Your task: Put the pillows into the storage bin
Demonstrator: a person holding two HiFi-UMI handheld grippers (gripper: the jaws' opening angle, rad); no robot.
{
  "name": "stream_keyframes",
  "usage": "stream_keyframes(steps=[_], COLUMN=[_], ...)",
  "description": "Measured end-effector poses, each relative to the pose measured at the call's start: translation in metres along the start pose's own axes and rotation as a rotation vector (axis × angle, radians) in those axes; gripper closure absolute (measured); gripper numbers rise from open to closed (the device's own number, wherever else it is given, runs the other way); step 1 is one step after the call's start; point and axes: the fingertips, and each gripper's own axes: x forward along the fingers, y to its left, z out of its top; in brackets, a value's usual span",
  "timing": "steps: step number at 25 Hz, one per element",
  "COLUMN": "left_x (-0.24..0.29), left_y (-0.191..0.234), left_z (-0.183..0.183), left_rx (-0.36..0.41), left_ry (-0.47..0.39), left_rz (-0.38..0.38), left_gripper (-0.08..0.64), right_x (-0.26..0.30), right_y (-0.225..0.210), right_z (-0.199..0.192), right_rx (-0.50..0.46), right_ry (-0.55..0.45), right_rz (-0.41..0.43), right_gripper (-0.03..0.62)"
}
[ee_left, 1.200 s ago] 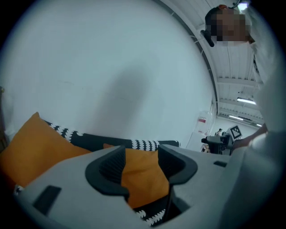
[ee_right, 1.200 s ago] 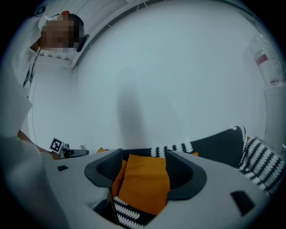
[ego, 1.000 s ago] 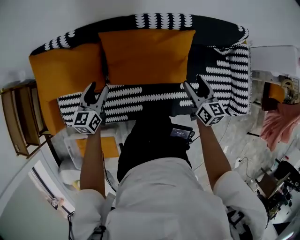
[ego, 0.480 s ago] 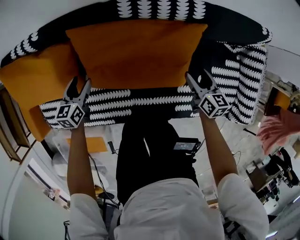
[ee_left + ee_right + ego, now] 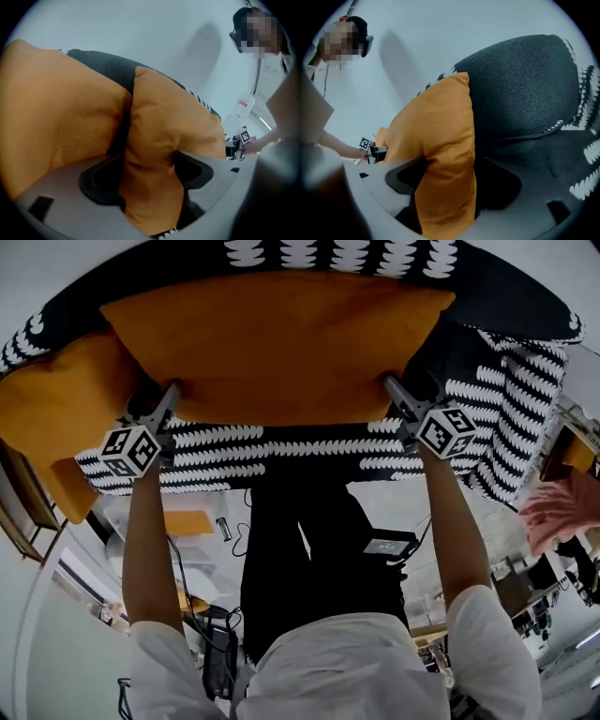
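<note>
The big orange pillow [image 5: 272,348] stands on its long lower edge on the sofa [image 5: 487,296] and leans against the sofa's backrest. Its broad face is turned out toward the person. Its long axis runs along the sofa's length, from one end toward the other.

A second orange pillow [image 5: 52,418] sits at the sofa's left end, tipped at a slant. Its inner edge is tucked behind the big pillow's left side. A black-and-white throw [image 5: 281,442] covers the sofa's seat and hangs over the arm at the sofa's right end.

The person leans over the sofa's front with both arms stretched out. The left gripper [image 5: 157,395] is at the big pillow's lower left corner, and the right gripper [image 5: 398,390] is at its lower right corner.

Both pairs of jaws have just been opening and now stand spread wide. Each pair straddles a side edge of the pillow, so orange fabric fills the gap between them. Neither pair is clamped down, and the pillow's weight rests on the sofa.
</note>
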Motion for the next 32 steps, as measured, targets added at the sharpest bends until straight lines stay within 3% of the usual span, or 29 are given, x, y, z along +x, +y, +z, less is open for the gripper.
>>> stream_keyframes(steps=[5, 10, 16, 20, 25, 32], left_x=[0.016, 0.029, 0.015, 0.0, -0.033, -0.122], left_y=[0.003, 0.0, -0.011, -0.023, -0.052, -0.079], left_z=[-0.004, -0.004, -0.004, -0.001, 0.001, 0.037], left_rx=[-0.008, -0.017, 0.005, 0.097, 0.146, 0.196], left_ry=[0.032, 0.032, 0.006, -0.001, -0.031, -0.172], left_rz=[-0.063, -0.095, -0.076, -0.019, -0.029, -0.031], left_gripper=[0.216, 0.254, 0.393, 0.462, 0.482, 0.482], right_x=[0.02, 0.025, 0.021, 0.012, -0.023, -0.096], right_y=[-0.002, 0.0, 0.02, 0.034, 0.057, 0.133], right_z=[-0.005, -0.008, -0.005, -0.002, 0.005, 0.038], right_rx=[0.041, 0.1, 0.06, 0.012, -0.012, -0.097], right_ry=[0.044, 0.004, 0.024, 0.019, -0.043, -0.168], right_rz=[0.118, 0.198, 0.165, 0.109, 0.078, 0.078], right_gripper=[0.245, 0.25, 0.363, 0.426, 0.44, 0.44])
